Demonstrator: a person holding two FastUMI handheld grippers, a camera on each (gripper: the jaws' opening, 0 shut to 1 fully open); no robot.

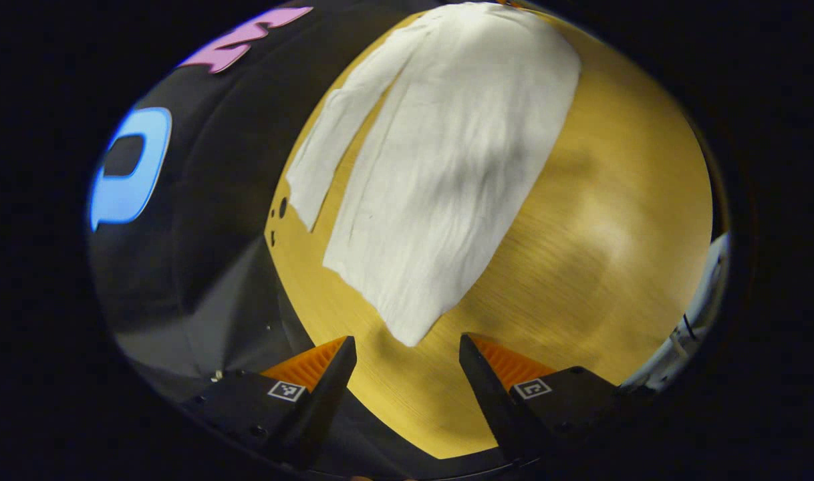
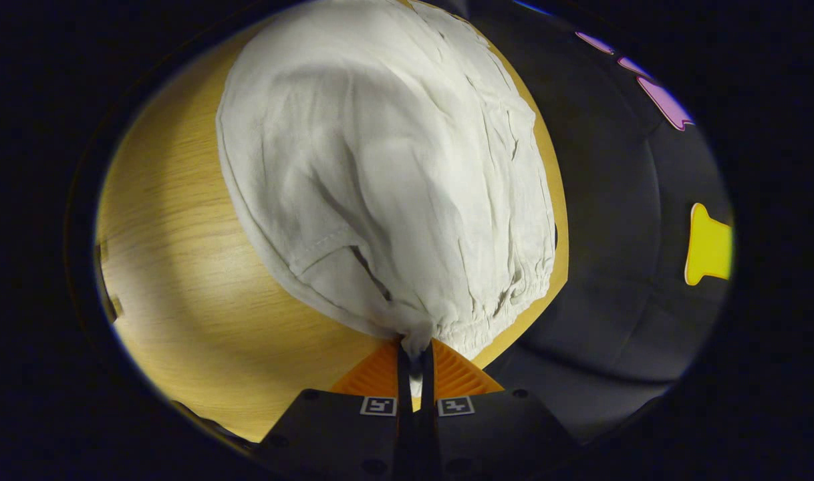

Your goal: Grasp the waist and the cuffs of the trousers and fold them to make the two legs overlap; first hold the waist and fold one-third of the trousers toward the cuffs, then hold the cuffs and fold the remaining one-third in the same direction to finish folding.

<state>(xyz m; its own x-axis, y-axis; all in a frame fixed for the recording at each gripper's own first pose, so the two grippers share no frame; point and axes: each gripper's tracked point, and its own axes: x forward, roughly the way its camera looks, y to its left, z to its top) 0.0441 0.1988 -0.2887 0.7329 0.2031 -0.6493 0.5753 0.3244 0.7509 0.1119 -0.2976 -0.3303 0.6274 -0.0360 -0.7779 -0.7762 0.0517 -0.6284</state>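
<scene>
White, creased trousers [image 1: 447,167] lie on a yellow-brown wood-grain table [image 1: 614,220].

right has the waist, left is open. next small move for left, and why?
Probably ease the left gripper forward and close on the near cuff corner of the trousers. Its fingers stand apart just short of that corner over the table, while the right gripper is shut on the gathered waistband, so the cuff end lies unheld.

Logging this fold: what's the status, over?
Right gripper shut on trousers' waistband. Left gripper open, short of the cuff. Trousers flat on wooden table. Nothing in the way.
</scene>
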